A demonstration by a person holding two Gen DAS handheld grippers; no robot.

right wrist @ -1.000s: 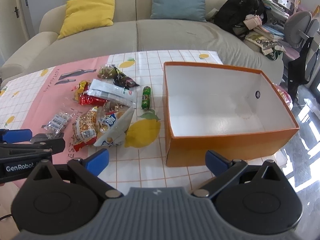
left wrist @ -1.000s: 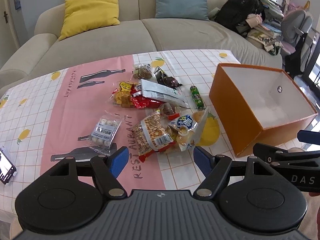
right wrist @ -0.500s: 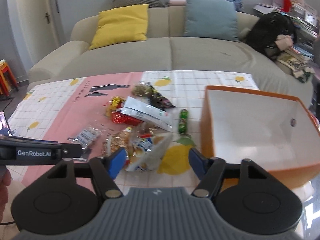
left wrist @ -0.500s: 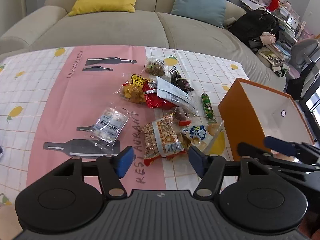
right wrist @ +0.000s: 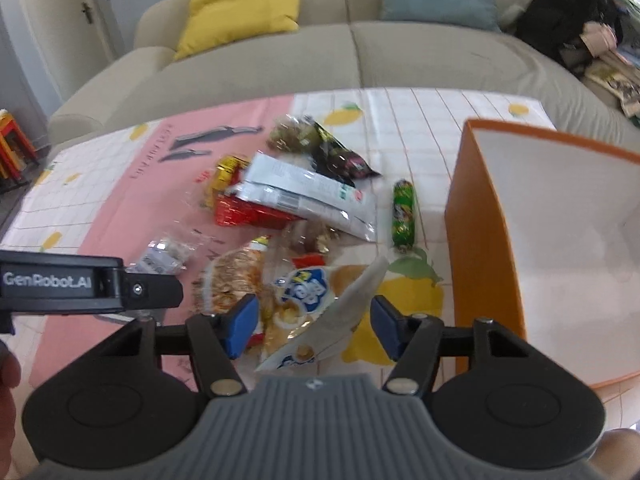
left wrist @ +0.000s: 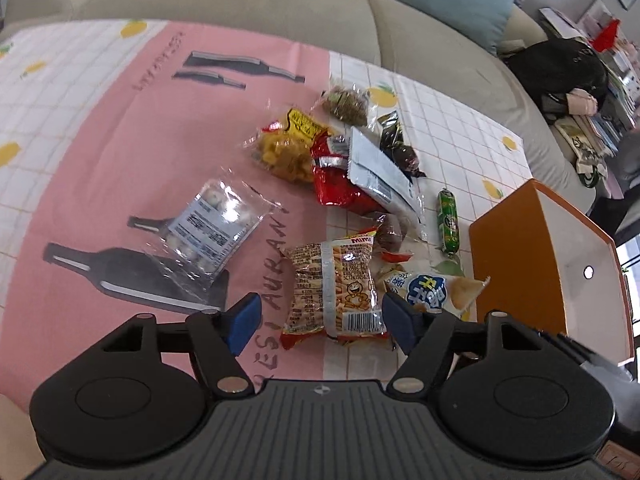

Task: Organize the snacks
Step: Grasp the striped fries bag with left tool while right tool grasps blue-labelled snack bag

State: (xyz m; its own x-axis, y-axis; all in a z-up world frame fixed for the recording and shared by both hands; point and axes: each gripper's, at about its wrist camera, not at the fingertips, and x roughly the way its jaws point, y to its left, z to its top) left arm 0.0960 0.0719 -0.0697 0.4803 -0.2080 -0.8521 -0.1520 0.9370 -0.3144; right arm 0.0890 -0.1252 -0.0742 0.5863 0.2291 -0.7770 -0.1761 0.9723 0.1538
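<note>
Your beige fabric sofa [right wrist: 360, 52] curves behind the table, whose smooth pink-and-white checked cloth [left wrist: 100, 128] carries lemon and bottle prints. At its right edge stands the rigid orange cardboard box [right wrist: 480, 260], white inside. The snacks lie in a loose heap on the cloth left of the box: a flat silver foil pouch [left wrist: 376, 172], a crinkly orange peanut packet [left wrist: 334, 284], a glossy white-and-blue chip bag [right wrist: 316, 312], a small green sausage stick [left wrist: 448, 220]. Your left gripper [left wrist: 320, 316] has just widened, straddling the peanut packet without pressing; your right gripper [right wrist: 312, 324] has opened slightly, fingers clear either side of the chip bag.
</note>
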